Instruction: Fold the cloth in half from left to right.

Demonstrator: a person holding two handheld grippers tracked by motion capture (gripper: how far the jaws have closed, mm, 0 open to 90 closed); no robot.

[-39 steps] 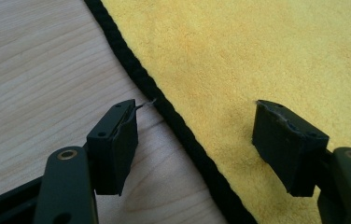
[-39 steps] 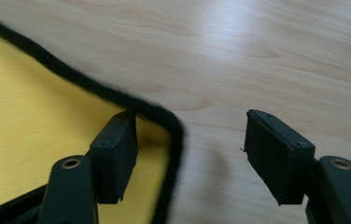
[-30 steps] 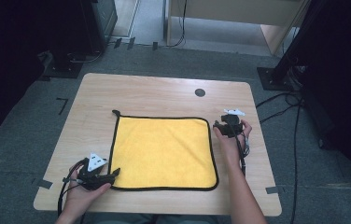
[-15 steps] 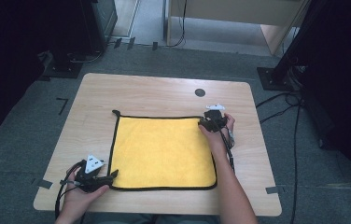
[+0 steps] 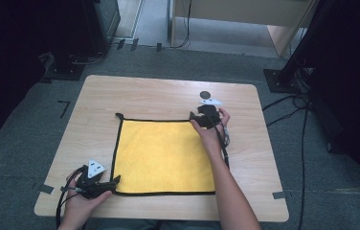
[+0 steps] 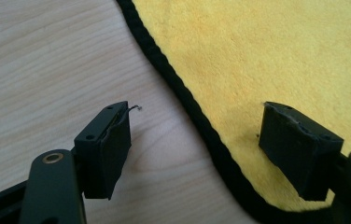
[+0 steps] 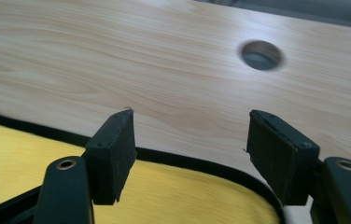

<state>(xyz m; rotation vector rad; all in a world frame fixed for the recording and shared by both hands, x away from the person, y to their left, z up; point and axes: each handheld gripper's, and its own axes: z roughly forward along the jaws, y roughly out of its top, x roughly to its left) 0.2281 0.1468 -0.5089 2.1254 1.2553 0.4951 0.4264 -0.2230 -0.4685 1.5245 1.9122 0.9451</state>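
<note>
One yellow cloth point(image 5: 163, 155) is lying flat on the worktop point(image 5: 159, 96), square to its edges, and I am working at two of its corners. My left tongs point(image 5: 113, 181) are sitting at the near left corner; in the left gripper view the black hem point(image 6: 201, 126) is running between the two pads, one pad over bare wood and the other over the yellow pile, and the jaws are standing apart and have just been opening, pressing on nothing. My right tongs point(image 5: 193, 116) are hovering at the far right corner; in the right gripper view the hem point(image 7: 187, 161) is curving under the jaws, which are apart too and have just been closing a little, with the cloth's corner below the gap and not clamped. Around the cloth I am seeing bare wood on every side: a wide band beyond the far hem, broad strips to the left and right, and a narrow strip along the near edge where my forearms are coming in. One round hole point(image 5: 206, 94) is lying in the worktop just past my right tongs. Counting up: one cloth, two tongs, one hole.
</note>
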